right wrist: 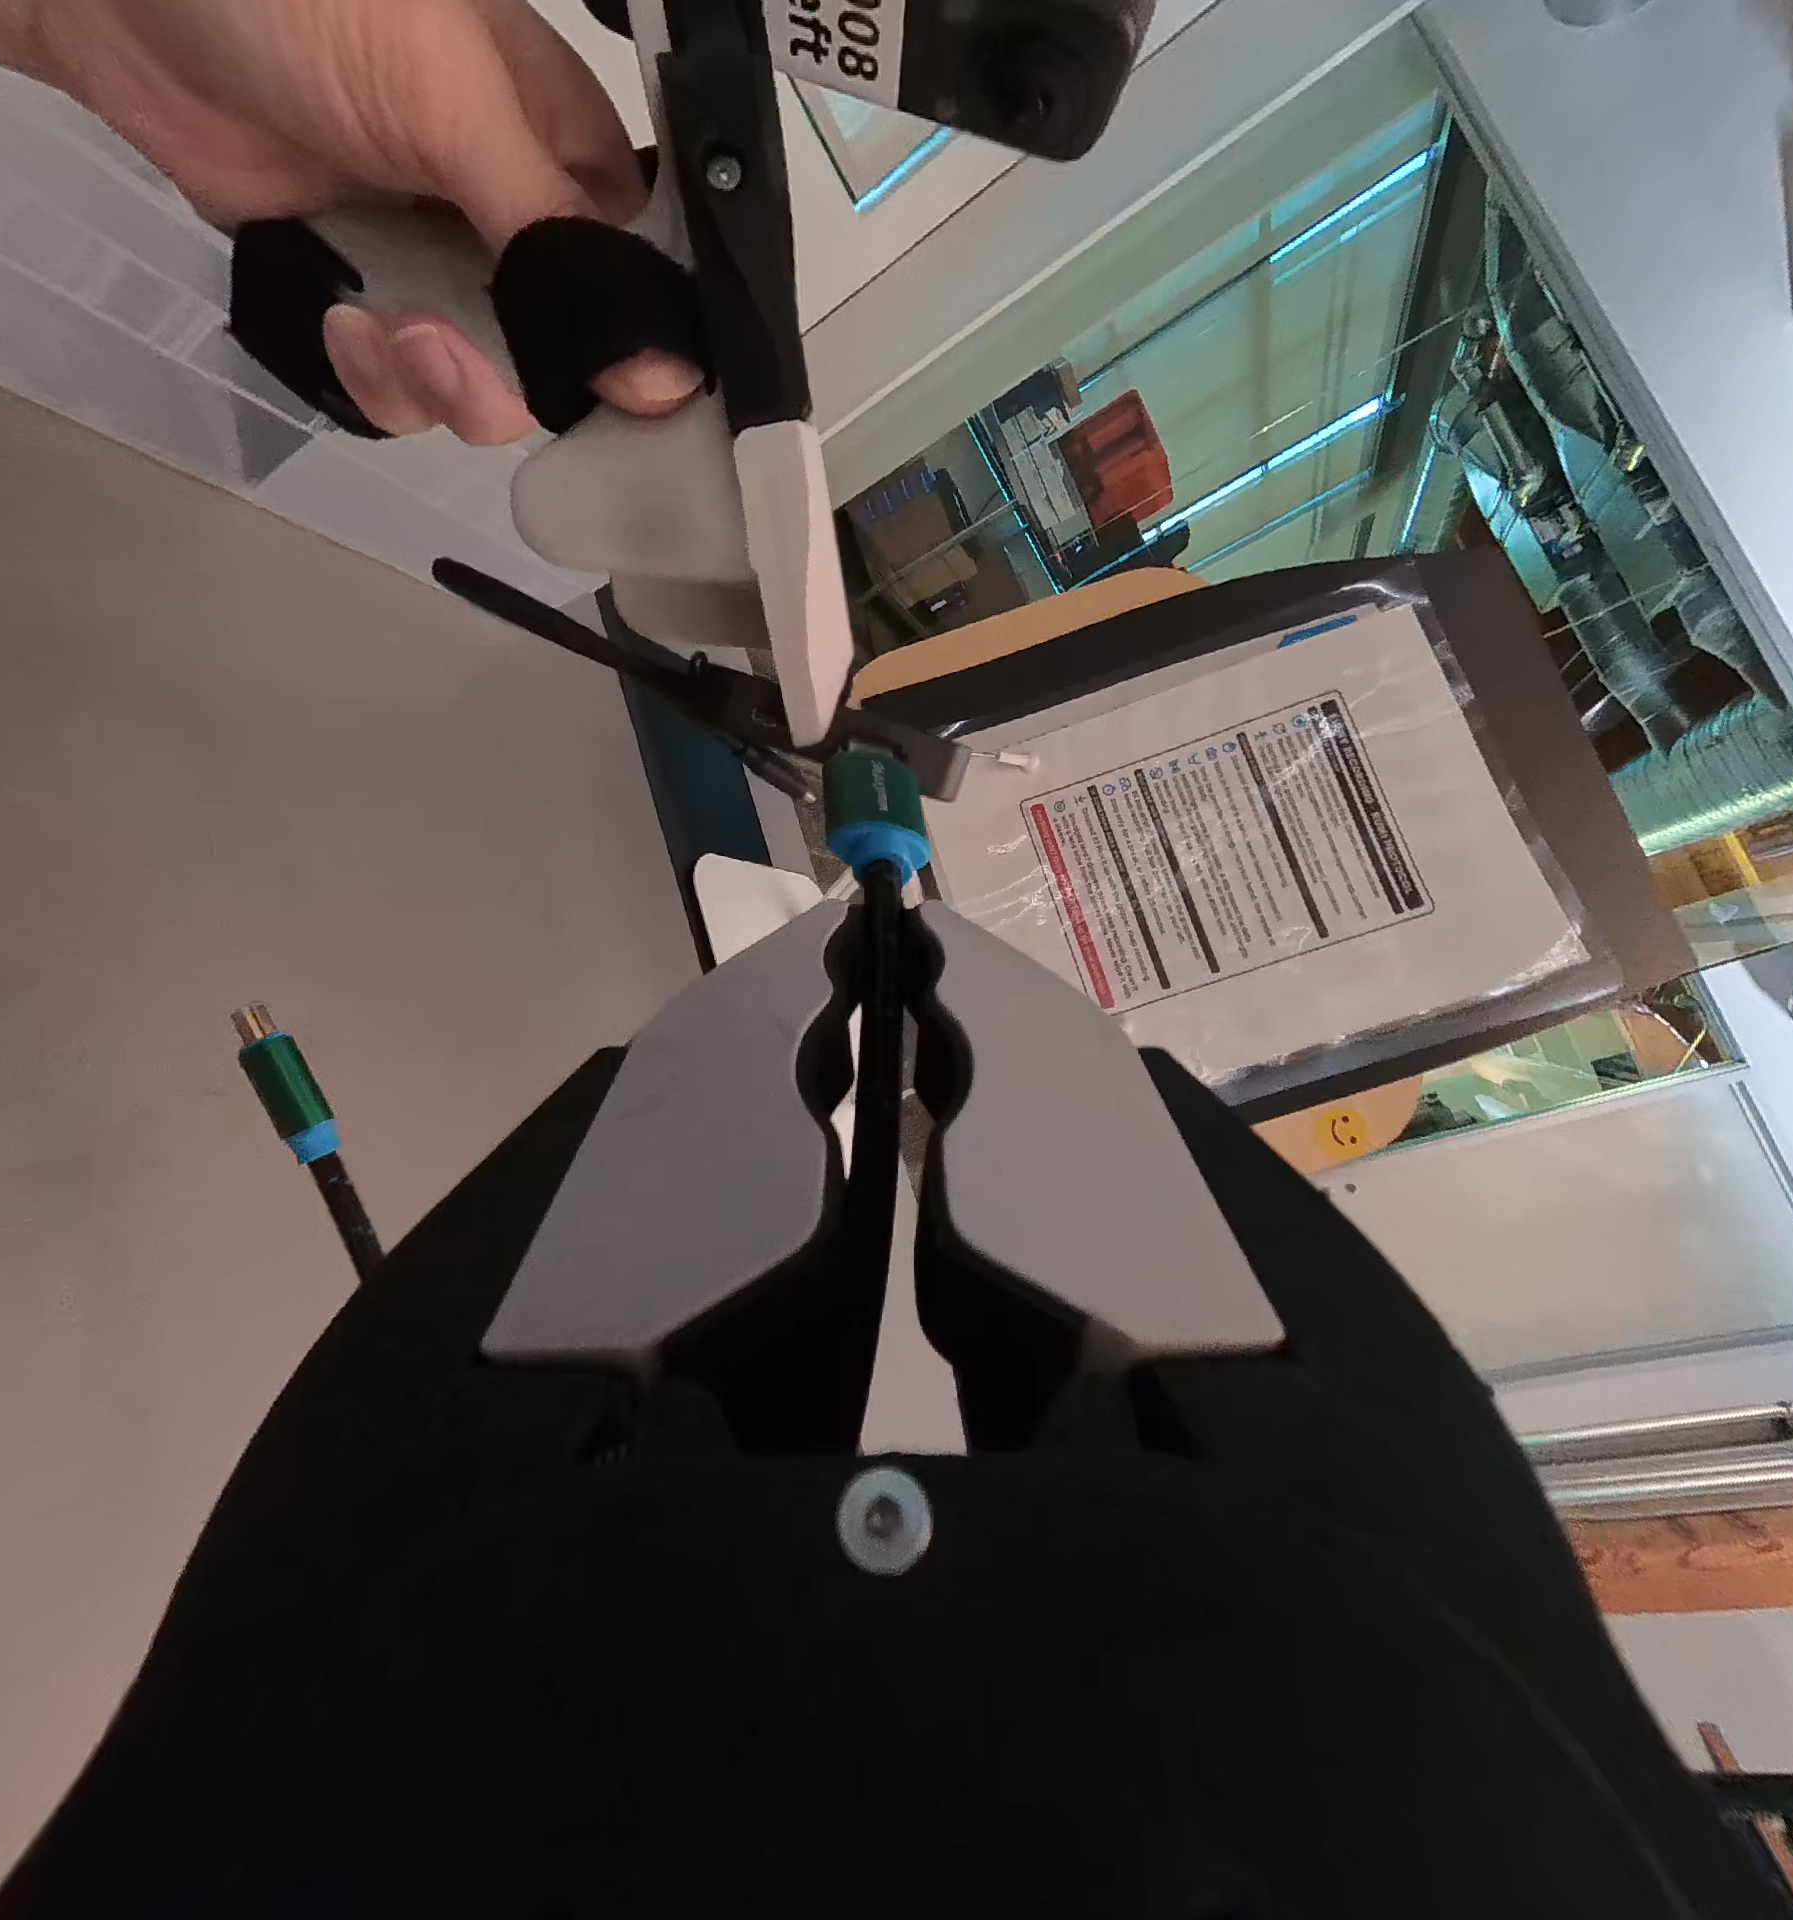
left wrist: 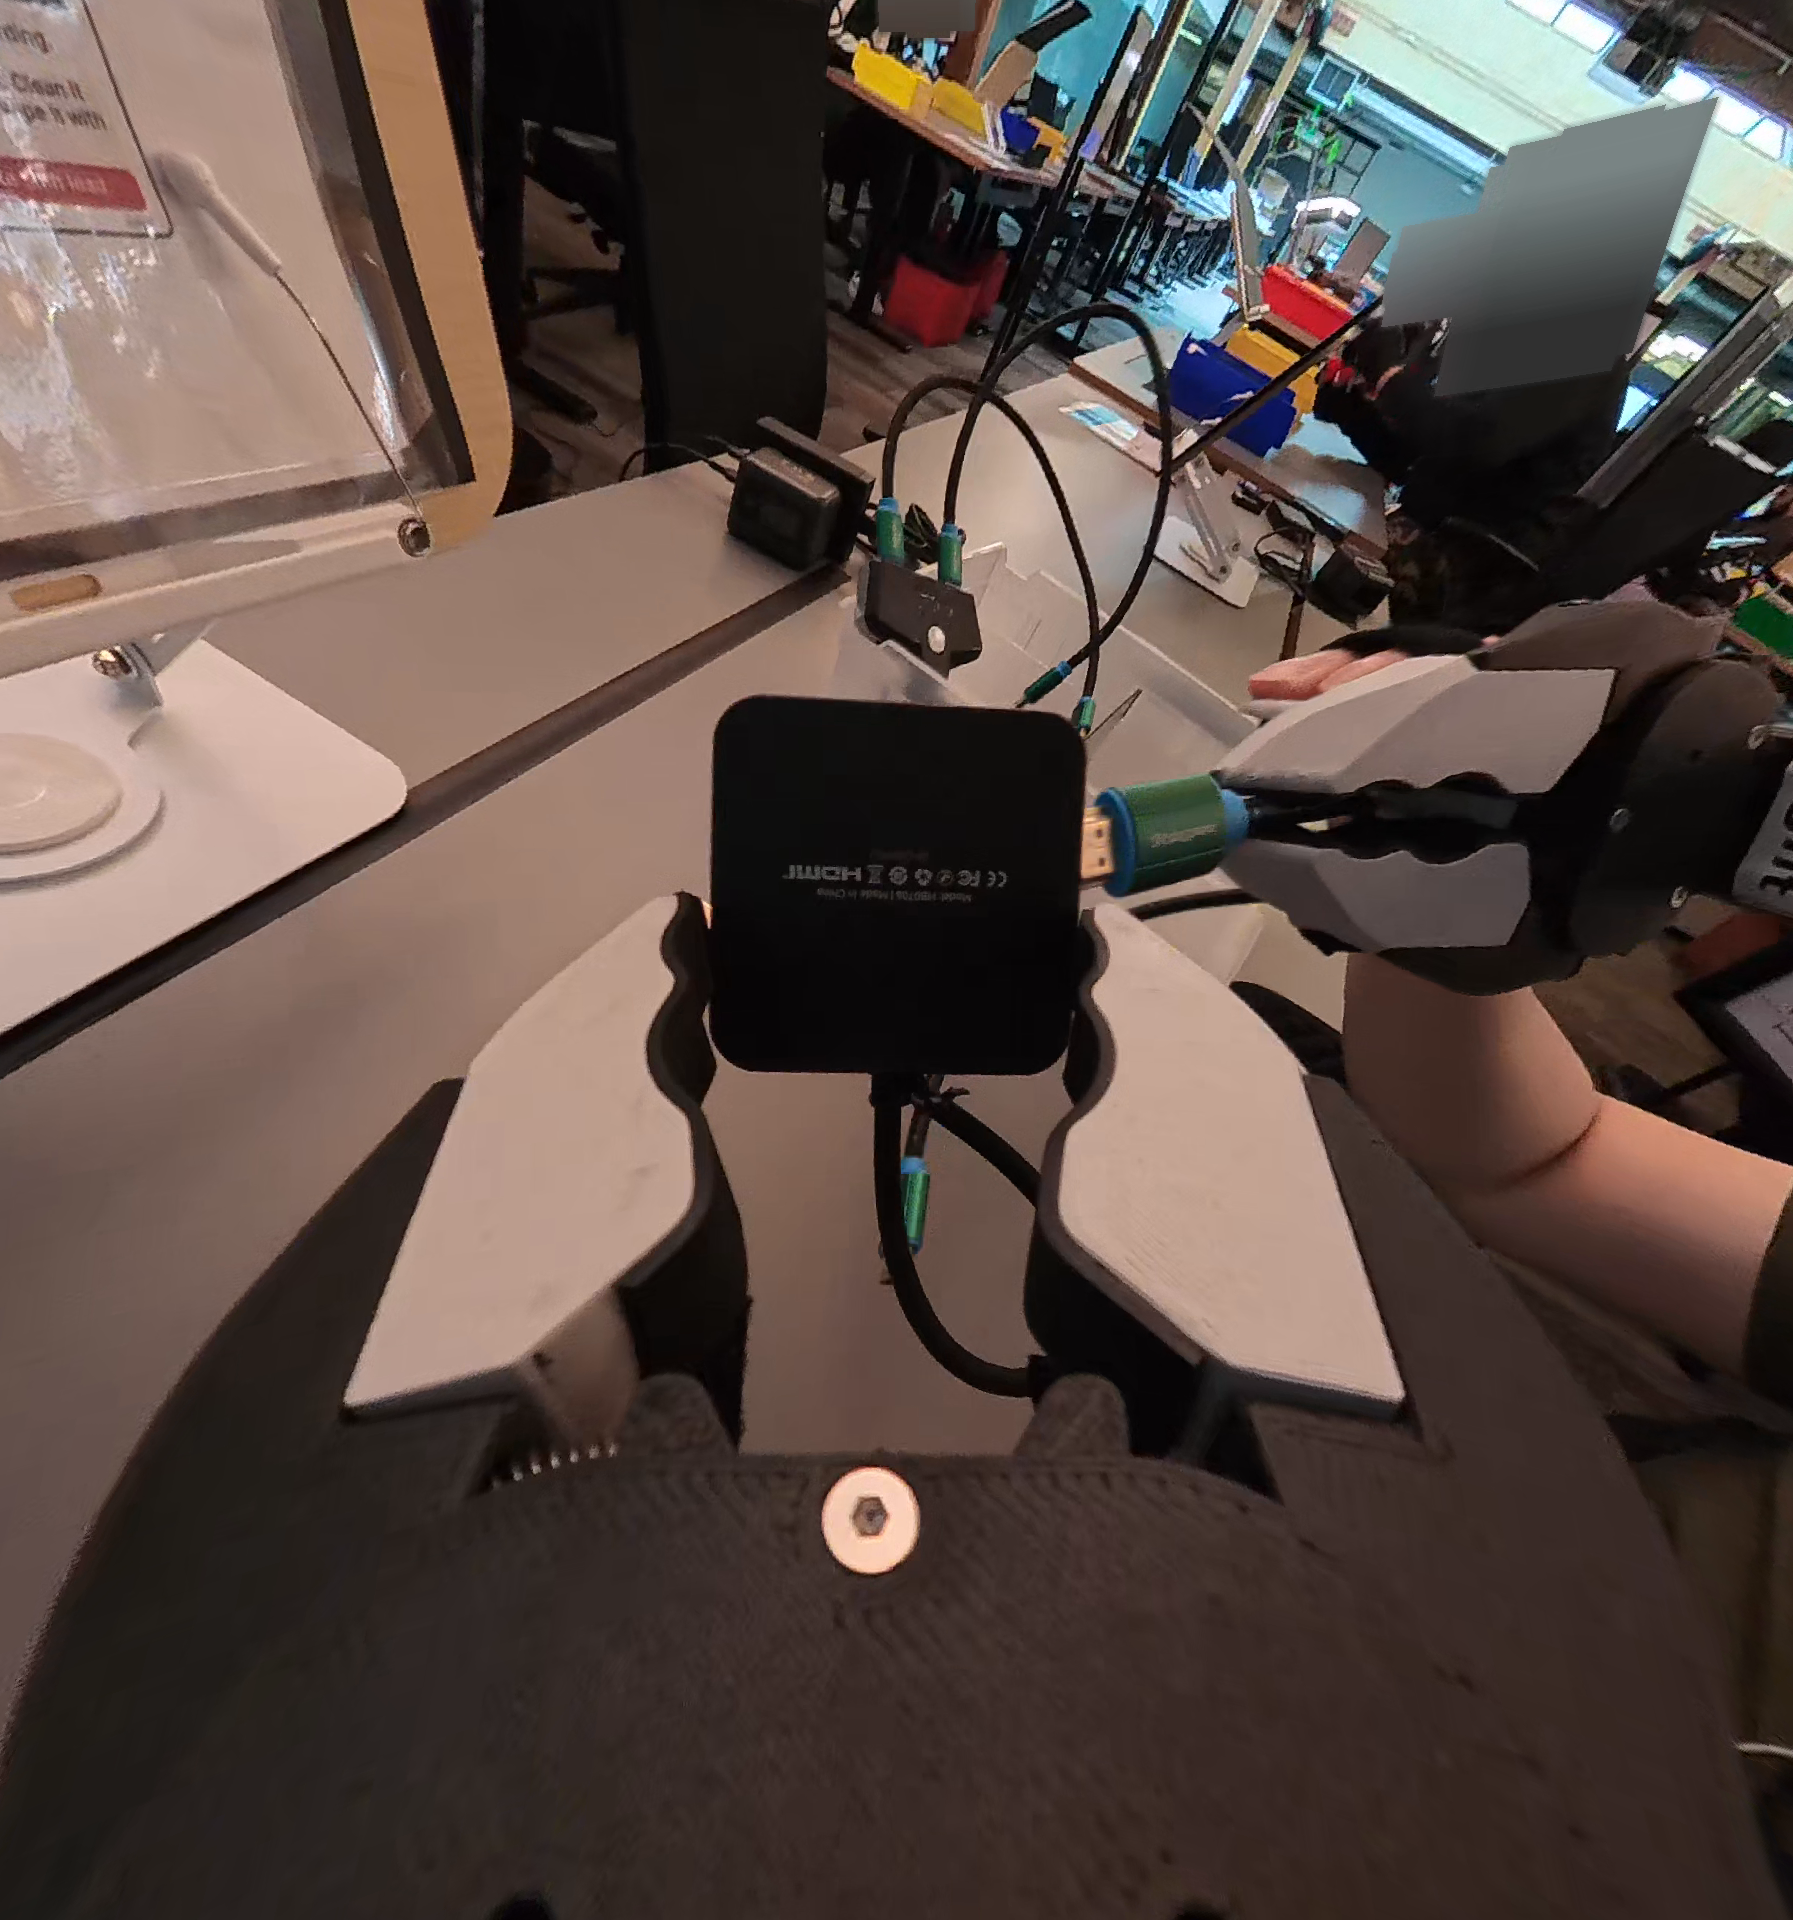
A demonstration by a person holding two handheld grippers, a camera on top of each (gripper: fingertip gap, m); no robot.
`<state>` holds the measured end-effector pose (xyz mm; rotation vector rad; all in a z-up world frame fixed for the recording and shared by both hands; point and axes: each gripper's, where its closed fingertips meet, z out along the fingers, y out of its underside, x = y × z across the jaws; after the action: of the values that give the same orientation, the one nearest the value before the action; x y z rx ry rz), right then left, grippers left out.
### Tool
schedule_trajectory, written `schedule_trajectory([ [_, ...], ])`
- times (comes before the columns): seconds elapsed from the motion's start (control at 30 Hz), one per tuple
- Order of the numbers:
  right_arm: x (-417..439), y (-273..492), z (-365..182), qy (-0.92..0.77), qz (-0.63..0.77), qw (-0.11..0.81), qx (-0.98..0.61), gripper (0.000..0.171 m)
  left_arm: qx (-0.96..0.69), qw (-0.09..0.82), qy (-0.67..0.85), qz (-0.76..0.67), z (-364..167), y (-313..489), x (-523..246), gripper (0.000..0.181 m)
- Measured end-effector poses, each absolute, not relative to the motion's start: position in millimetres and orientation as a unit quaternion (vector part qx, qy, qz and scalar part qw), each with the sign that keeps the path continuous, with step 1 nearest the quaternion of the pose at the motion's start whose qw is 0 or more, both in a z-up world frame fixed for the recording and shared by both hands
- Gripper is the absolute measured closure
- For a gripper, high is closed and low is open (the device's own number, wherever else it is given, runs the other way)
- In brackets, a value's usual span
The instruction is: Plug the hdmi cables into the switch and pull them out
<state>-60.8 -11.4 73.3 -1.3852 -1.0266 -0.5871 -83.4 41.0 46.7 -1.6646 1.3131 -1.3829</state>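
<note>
My left gripper (left wrist: 887, 935) is shut on the black square HDMI switch (left wrist: 897, 883) and holds it up above the grey table, its flat labelled face towards the camera. My right gripper (left wrist: 1245, 821) comes in from the right, shut on a black HDMI cable just behind its green plug (left wrist: 1167, 831). The plug's gold tip sits at the switch's right edge with most of it still showing. In the right wrist view my right gripper (right wrist: 876, 935) pinches the cable, the green plug (right wrist: 876, 800) meets the edge-on switch (right wrist: 933, 769), and the left gripper (right wrist: 814, 707) is above.
A second green plug (right wrist: 284, 1081) lies loose on the table (right wrist: 300, 727). Another small black switch (left wrist: 918, 618) with two green plugs stands on a clear holder behind. A black power adapter (left wrist: 788, 499) and a framed sign on a white base (left wrist: 144, 779) stand at the left.
</note>
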Motion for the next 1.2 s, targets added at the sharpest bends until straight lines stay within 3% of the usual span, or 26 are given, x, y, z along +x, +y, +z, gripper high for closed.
schedule_trajectory([
  [1.2,-55,-13,91,-0.353,-0.300,0.627,-0.627,0.164,-0.598,0.518,0.464,-0.400,86,41,-87,0.113],
])
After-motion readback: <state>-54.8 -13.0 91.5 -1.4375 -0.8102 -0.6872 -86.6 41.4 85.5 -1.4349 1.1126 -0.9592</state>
